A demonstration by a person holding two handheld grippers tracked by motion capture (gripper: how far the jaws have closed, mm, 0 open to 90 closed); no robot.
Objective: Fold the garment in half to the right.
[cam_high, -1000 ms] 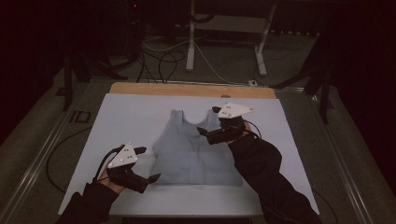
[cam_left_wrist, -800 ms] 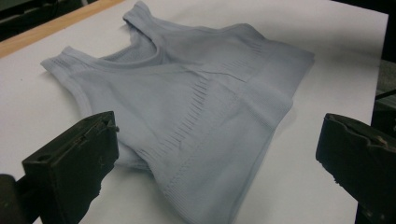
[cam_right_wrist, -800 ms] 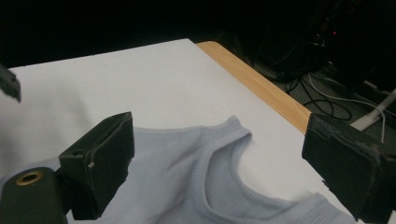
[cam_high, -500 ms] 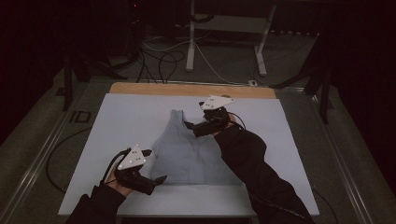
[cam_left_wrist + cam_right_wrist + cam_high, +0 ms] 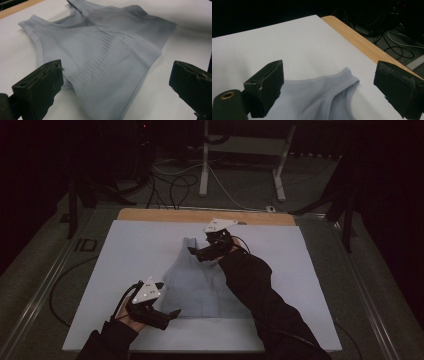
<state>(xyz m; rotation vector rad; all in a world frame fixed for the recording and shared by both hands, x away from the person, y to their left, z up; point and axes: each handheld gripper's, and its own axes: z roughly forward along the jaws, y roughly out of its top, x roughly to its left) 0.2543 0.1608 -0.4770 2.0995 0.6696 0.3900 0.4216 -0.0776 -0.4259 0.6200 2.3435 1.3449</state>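
Left gripper view: the left gripper (image 5: 117, 82) has its fingers released, spread either side of the hem corner of the pale grey sleeveless knit top (image 5: 100, 57). The right gripper (image 5: 329, 82), fingers also released, has moved inward from the far right shoulder strap to the near-centre strap. The top lies flat mid-tabletop (image 5: 125, 245). Judgement: both grippers are positioned for a diagonal grasp, likely preceding a fold.

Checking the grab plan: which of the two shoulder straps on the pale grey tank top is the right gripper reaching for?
The right gripper, jaws open, nears the left shoulder strap; the other is behind it.
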